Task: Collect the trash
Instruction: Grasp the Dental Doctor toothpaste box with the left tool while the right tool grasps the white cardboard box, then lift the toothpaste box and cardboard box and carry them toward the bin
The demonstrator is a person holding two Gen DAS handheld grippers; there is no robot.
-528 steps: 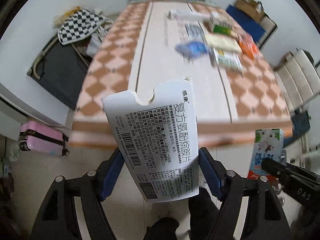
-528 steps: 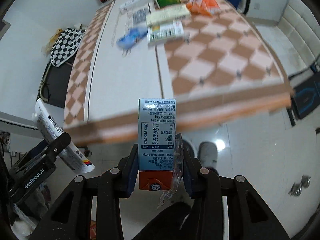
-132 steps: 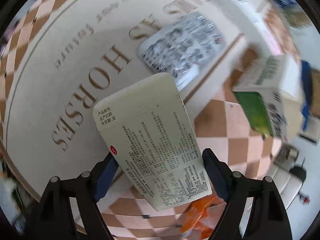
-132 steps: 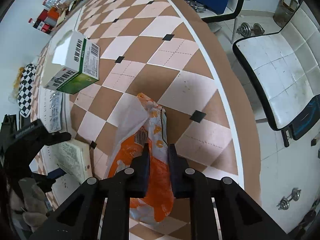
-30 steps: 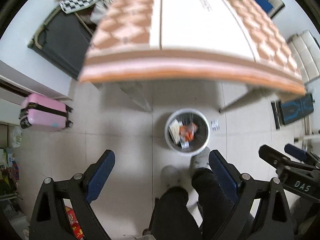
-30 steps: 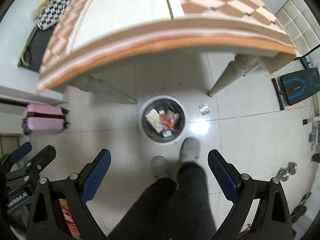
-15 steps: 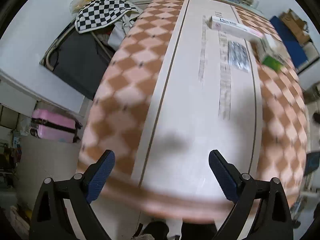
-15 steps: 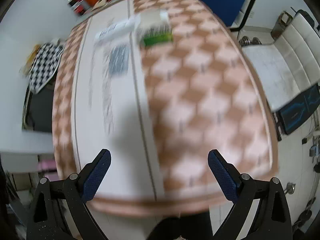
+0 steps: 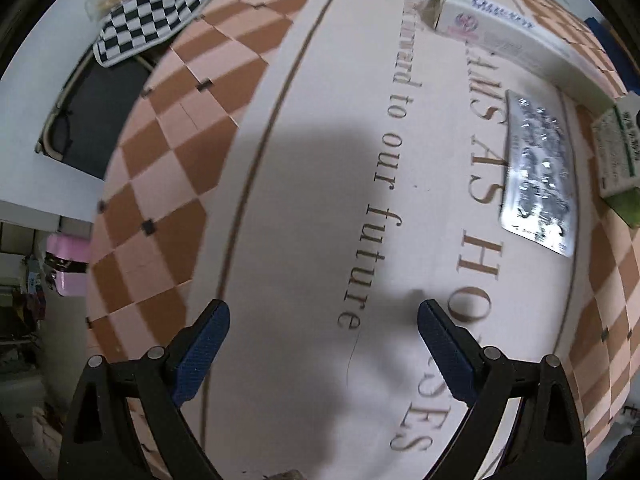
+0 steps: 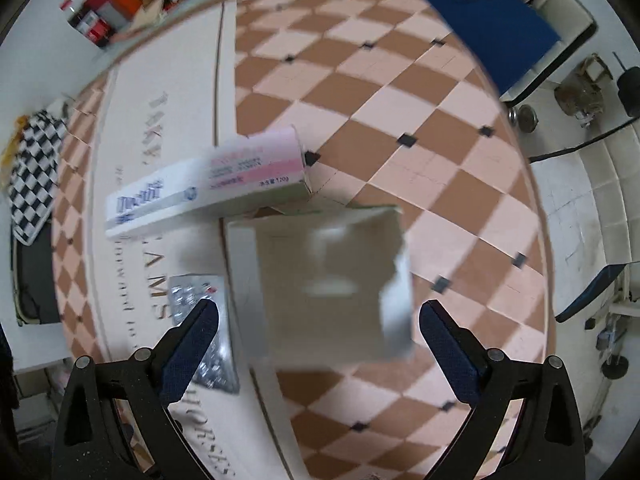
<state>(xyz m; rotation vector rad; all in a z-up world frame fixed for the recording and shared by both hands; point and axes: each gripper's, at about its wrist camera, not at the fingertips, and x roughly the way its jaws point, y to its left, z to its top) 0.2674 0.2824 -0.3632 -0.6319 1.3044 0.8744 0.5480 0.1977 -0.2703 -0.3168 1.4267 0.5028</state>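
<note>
Lying on the checkered table point(image 10: 420, 128) straight ahead of the right gripper point(image 10: 318, 322), the small carton point(image 10: 320, 280) looks light, thin-walled and crushable, so a gentle squeeze across its two flat side walls seems best; its torn top may buckle. Just beyond it, touching or nearly so, rests the long pink-and-white box point(image 10: 208, 188), and beside it the foil blister sheet point(image 10: 204, 332), slick and flat, hard to pinch. Both the right gripper and the left gripper point(image 9: 322, 326) are spread wide, empty.
</note>
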